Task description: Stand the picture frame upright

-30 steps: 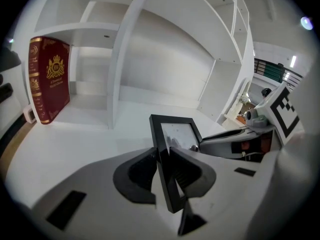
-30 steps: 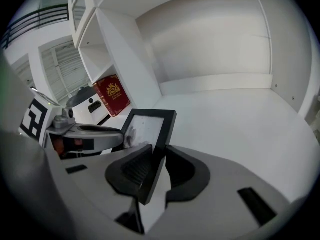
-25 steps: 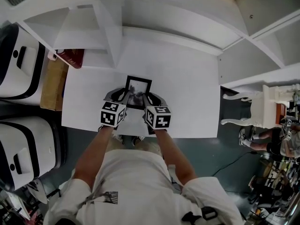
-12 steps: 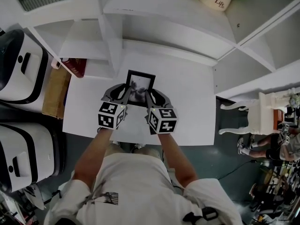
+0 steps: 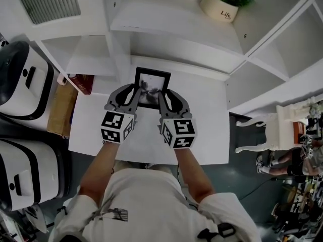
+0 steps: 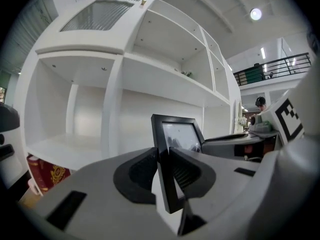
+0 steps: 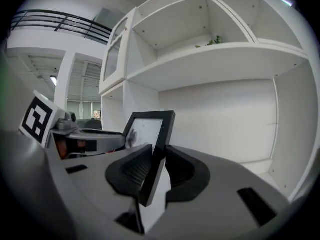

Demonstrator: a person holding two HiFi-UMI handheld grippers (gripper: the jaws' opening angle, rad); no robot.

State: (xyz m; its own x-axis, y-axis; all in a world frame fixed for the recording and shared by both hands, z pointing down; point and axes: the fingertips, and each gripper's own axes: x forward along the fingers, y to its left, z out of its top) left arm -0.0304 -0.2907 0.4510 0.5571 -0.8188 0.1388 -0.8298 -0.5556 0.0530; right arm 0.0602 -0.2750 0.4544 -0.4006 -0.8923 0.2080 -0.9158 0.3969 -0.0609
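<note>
Picture frame (image 5: 152, 86) raised, seemingly airborne, left gripper (image 5: 133, 92) and right gripper (image 5: 162, 98) pinching its side edges

The word "Life" is printed on the cream plant pot (image 5: 220, 10); smaller print beneath it cannot be made out, and nothing else is legible.

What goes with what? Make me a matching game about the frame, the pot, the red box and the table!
Things:
1 frame
2 pot
3 red box
4 table

Places:
A up on a shelf, with a plant in it
B clamped by the left gripper and right gripper
C white, below the frame
D by the table's left edge

Pairs: 1-B, 2-A, 3-D, 4-C
</note>
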